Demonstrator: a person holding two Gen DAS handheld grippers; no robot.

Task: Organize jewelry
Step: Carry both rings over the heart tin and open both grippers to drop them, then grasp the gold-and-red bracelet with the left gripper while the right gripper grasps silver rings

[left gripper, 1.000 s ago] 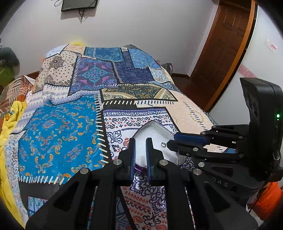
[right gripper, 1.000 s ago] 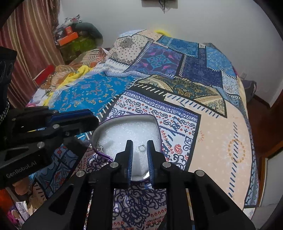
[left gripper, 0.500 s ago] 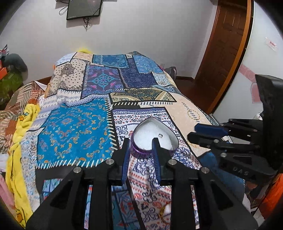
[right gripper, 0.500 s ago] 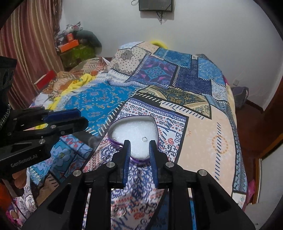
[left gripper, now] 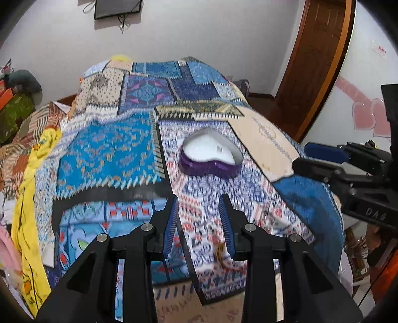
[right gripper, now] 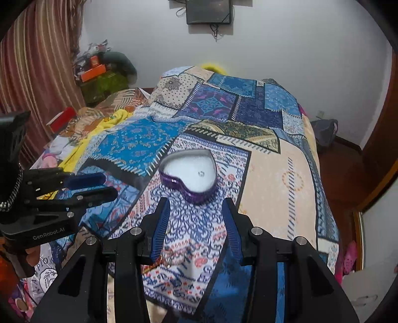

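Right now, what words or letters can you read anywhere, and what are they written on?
"GenRobot.AI": on the side of the left tool, seen from the right wrist.
"DAS", partly cut off: on the side of the right tool, seen from the left wrist.
Red print on the wall sticker: too small to read.

Both cameras sit on the grippers and look forward and down along the fingers, over the near end of the bed, toward the heart-shaped box [left gripper: 210, 156]. The left wrist view stands near the box, a little left of it, and faces the far wall. The right wrist view stands a little right of the box [right gripper: 189, 174], equally near. Both share the box, the patchwork bedspread [left gripper: 107, 151] around it, and the black screen [right gripper: 209, 11] high behind it
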